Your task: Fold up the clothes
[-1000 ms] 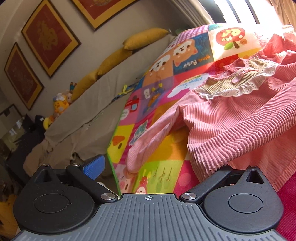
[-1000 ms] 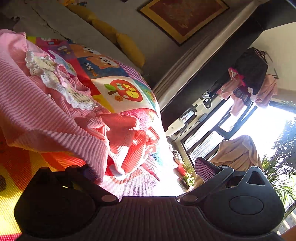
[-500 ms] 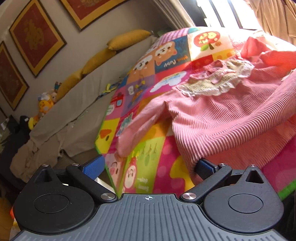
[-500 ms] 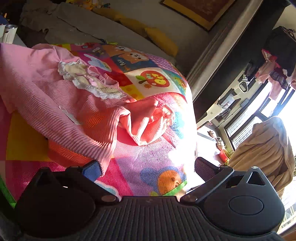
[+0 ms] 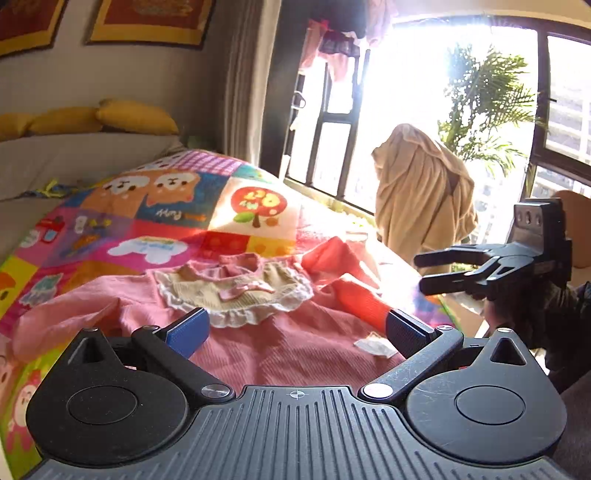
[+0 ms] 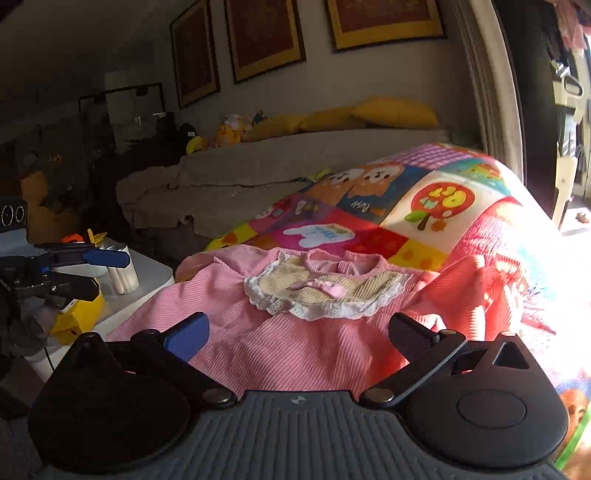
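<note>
Strong sunlight enters through a tall window point(image 5: 424, 110) at the upper right; a palm plant point(image 5: 487, 107) stands outside; framed pictures point(image 6: 384, 18) hang on the beige wall; yellow cushions point(image 6: 395, 112) lie along a grey sofa point(image 6: 295, 155).

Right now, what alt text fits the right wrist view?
A pink ribbed garment with a lace-trimmed collar lies spread on a colourful cartoon quilt, framed by the open right claw. The left claw hovers at far left.
</note>
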